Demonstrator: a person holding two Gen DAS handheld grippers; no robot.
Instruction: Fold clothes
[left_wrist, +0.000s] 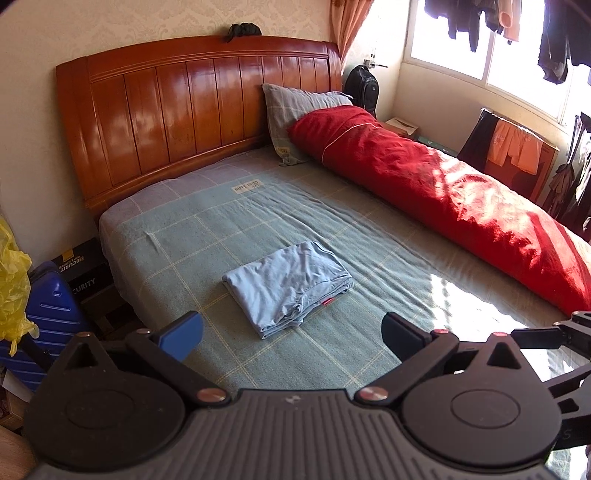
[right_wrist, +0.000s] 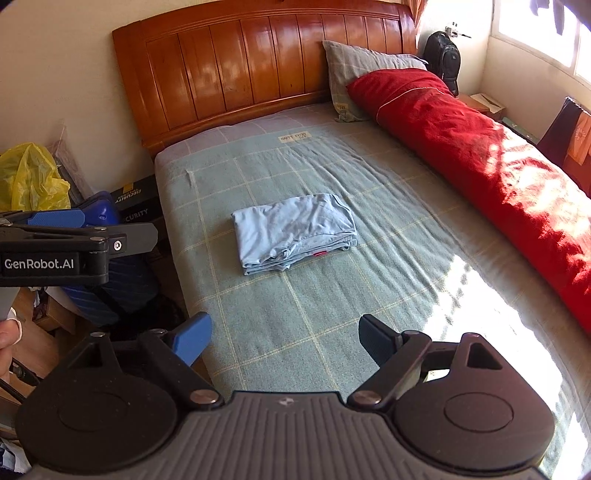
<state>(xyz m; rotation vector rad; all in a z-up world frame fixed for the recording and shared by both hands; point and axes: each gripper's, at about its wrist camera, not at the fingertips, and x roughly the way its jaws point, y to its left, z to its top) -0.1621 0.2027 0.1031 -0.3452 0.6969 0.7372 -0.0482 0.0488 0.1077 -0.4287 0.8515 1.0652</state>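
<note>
From the left wrist camera, the left gripper (left_wrist: 291, 334) hovers above the bed with its jaws spread wide and nothing between them. Just ahead of the fingertips, slightly toward the blue finger (left_wrist: 181, 332), lies a folded light-blue garment (left_wrist: 286, 286) flat on the green checked bedspread (left_wrist: 207, 236), clear of both pads. Farther ahead stands the wooden headboard (left_wrist: 192, 107), with a grey pillow (left_wrist: 291, 110) leaning on it ahead and to the right. A long red quilt (left_wrist: 461, 192) runs along the bed's right side. To the left, off the bed, sit a blue suitcase (left_wrist: 51, 321) and a yellow plastic bag (left_wrist: 11, 273).

From the right wrist camera, the right gripper (right_wrist: 284, 339) also hangs over the bedspread (right_wrist: 314, 325), jaws spread apart and empty. The folded garment (right_wrist: 293, 232) lies ahead of it, well beyond the fingertips and untouched. The left gripper (right_wrist: 79, 236) shows side-on at the left, off the bed's edge. The red quilt (right_wrist: 480, 147) stretches away ahead on the right, the pillow (right_wrist: 354, 70) and headboard (right_wrist: 258, 70) beyond.
</note>
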